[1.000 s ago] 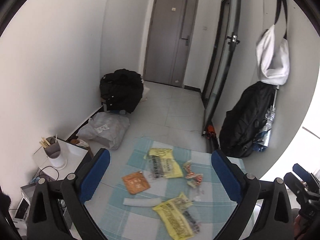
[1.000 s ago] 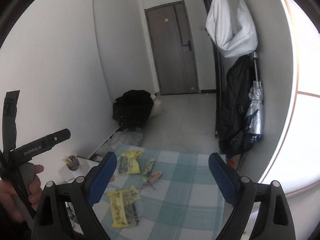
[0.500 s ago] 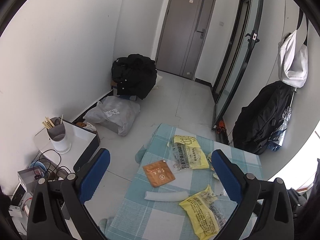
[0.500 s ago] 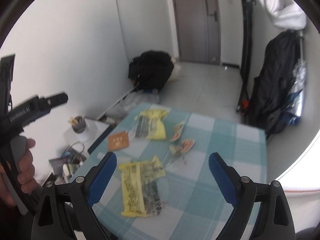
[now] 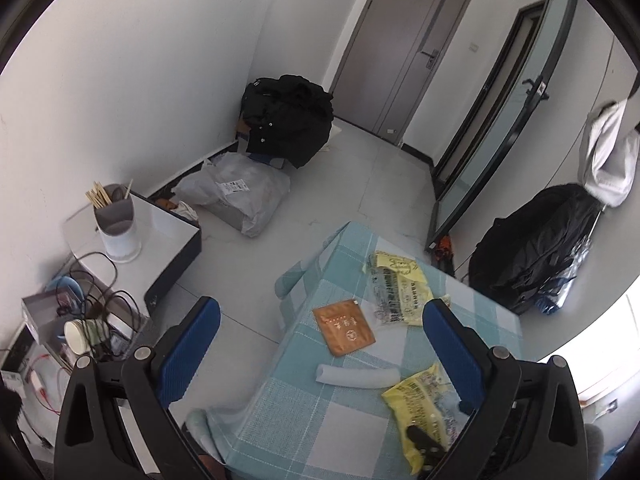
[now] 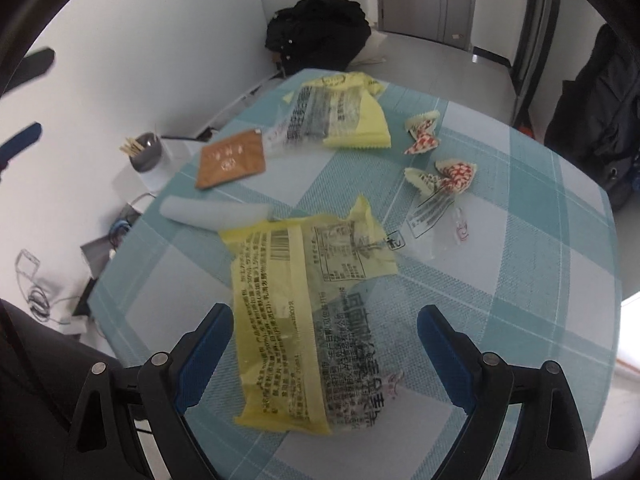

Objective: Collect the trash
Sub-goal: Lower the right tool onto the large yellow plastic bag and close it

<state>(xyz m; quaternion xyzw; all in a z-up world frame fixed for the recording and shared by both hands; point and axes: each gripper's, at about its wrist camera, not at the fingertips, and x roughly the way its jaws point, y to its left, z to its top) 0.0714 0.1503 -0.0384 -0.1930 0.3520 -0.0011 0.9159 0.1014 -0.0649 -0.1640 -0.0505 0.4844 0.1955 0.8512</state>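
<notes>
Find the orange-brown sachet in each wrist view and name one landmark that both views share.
Left wrist: the orange-brown sachet lies flat, centre-low, between the fingers.
Right wrist: the sachet is upper left, near the cloth's edge.
Shared landmark: the white foam roll lies just nearer the camera than it.

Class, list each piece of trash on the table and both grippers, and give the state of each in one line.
Near yellow wrapper: flat, torn open, between the right jaws, not gripped.
Far yellow wrapper: flat, opened.
Brown sachet: flat, one corner torn.
White tube: lying on its side.
Red-checked wrappers: crumpled.
Right gripper: open.
Left gripper: open, holding nothing.
</notes>
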